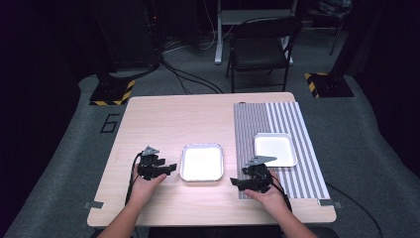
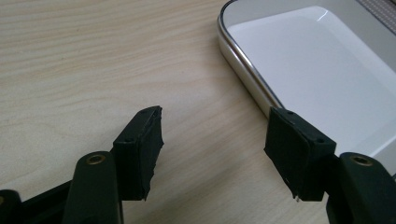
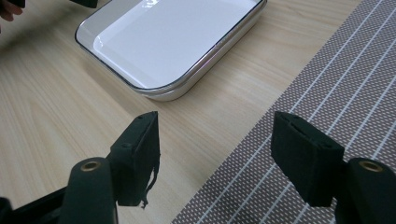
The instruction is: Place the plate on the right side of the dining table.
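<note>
Left claw (image 1: pixel 171 167) and right claw (image 1: pixel 235 183) agape, flanking tray (image 1: pixel 201 162)

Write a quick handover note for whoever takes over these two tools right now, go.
Left tool: open, nothing between the jaws, low over bare table just left of the centre tray.
Right tool: open, holding nothing, at the near-left edge of the striped mat.
Second tray sits on the mat.
Done: nothing gripped yet; both trays look empty.
Left: probably grasp the centre tray from both sides, since both tools face it.
</note>
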Motion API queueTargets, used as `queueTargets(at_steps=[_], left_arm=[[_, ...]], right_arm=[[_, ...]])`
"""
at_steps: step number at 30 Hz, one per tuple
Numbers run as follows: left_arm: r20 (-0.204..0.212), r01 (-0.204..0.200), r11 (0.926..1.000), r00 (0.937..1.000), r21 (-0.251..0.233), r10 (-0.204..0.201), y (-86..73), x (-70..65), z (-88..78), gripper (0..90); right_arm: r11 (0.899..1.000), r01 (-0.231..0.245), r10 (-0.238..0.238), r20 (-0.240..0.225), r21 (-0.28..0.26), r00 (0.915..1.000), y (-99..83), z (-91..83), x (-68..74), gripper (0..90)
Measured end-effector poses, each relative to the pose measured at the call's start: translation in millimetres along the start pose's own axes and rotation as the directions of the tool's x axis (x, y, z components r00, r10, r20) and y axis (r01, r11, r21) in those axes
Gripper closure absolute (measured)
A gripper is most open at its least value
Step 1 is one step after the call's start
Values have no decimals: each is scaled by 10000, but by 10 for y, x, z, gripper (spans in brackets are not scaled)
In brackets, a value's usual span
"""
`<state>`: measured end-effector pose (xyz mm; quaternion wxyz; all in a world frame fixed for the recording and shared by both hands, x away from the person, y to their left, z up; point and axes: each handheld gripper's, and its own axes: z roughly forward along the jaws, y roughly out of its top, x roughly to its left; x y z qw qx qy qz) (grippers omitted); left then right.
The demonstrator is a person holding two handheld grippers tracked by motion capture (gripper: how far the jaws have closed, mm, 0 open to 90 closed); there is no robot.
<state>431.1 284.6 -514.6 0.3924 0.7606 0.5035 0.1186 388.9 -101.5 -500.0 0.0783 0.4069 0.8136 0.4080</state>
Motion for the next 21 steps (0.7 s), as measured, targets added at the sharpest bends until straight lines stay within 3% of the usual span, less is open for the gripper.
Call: queueTargets(at_steps=[2,6,8,15,17,21], left_arm=[[-39,11,10000,10000,84,-11,-9,11,13,347],[-288,-354,9994,9990,19,355,16,46,0,345],[-340,-356,9994,9988,-43,354,29,55,-10,345],[-633,-221,9997,9978,-118,213,80,164,-9,330],[-621,161,9997,9979,-184,-172,78,222,7,329],[-762,232,9995,9968,-200,-246,77,248,19,329]], right_arm=[[9998,196,-196,38,21,9998,-20,21,13,319],[9977,672,-673,203,46,9975,-47,48,56,301],[9976,696,-696,235,32,9973,-55,51,67,299],[9952,969,-964,394,-101,9946,-118,68,57,263],[9956,918,-911,359,-192,9952,-136,65,43,253],[9948,992,-981,492,-211,9940,-143,64,52,246]])
